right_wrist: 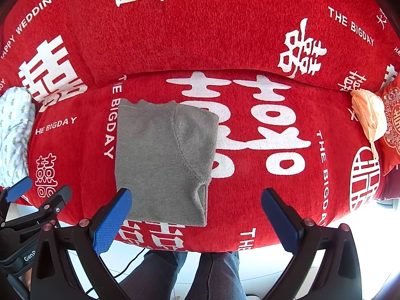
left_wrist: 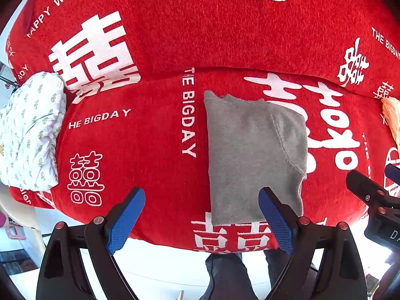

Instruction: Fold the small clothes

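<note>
A small grey garment [left_wrist: 252, 155] lies folded into a rectangle on the red cover [left_wrist: 150, 137], with a sleeve laid over its right side. It also shows in the right wrist view [right_wrist: 160, 160]. My left gripper [left_wrist: 202, 215] is open and empty, held above the near edge, its right finger over the garment's near end. My right gripper [right_wrist: 197, 215] is open and empty, its left finger [right_wrist: 112, 221] over the garment's near left corner. Each gripper shows at the edge of the other's view.
A white leaf-print garment [left_wrist: 30, 130] lies at the left of the red cover [right_wrist: 250, 200]. A peach cloth [right_wrist: 370, 117] and a red patterned cushion [right_wrist: 392, 125] lie at the right. A person's legs [right_wrist: 187, 275] and white floor are below the near edge.
</note>
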Demonstrator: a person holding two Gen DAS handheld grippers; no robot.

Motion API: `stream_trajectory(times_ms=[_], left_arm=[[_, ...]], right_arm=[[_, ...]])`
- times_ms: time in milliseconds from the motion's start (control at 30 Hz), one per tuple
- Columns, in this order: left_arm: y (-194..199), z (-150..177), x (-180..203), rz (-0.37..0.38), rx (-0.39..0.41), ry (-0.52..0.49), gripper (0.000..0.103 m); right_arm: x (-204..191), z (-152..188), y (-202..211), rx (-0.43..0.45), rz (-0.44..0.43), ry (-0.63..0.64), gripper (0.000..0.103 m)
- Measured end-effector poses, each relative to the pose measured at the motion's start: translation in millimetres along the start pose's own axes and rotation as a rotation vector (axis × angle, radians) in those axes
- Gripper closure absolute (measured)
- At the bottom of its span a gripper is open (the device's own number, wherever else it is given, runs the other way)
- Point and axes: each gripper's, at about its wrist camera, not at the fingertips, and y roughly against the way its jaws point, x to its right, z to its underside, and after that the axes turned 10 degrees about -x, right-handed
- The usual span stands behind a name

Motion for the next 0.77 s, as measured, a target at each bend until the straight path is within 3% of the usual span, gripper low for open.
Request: stream_trajectory(times_ms=[767], left_arm=[[4.6,3.7,2.5,0.013,0.025,-0.018,0.010]], right_arm=[[-0.5,1.6,1.9,0.005,0.006,-0.007,0.000]])
